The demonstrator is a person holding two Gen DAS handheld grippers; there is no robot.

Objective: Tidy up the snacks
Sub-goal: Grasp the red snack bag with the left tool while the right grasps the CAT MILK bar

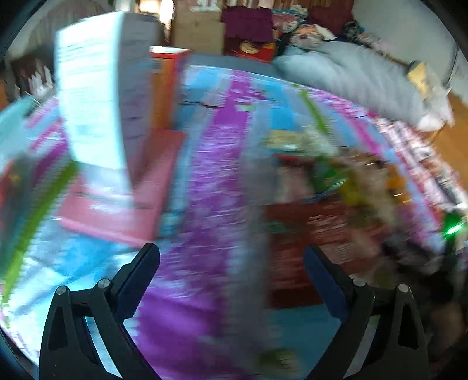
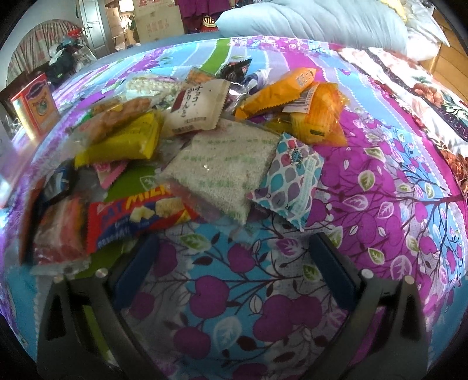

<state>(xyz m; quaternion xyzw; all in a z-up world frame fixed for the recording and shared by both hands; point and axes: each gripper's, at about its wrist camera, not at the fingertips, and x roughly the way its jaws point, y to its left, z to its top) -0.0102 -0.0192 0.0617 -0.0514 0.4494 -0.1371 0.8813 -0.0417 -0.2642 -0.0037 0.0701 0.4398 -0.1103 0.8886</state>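
Note:
A pile of snack packets [image 2: 204, 134] lies on the flowered bedsheet [image 2: 395, 181] in the right wrist view: a red oat-milk bar [image 2: 137, 216], a pale rice-cracker pack [image 2: 222, 169], a yellow packet [image 2: 122, 143], orange packets [image 2: 310, 108] and a white packet with Japanese print [image 2: 199, 108]. My right gripper [image 2: 231, 260] is open just in front of the pile, empty. The left wrist view is heavily blurred. There my left gripper [image 1: 231, 269] is open and empty above the sheet. A tall white box [image 1: 99, 93], an orange box [image 1: 166, 90] and a flat pink box [image 1: 125, 198] are at its left; the blurred snack pile [image 1: 330, 181] is at its right.
An orange box [image 2: 35, 105] stands at the sheet's left edge in the right wrist view. A grey-blue quilt [image 2: 316, 20] and patterned bedding [image 2: 409, 81] lie behind and to the right. Cardboard boxes [image 2: 158, 20] and clothes fill the room beyond.

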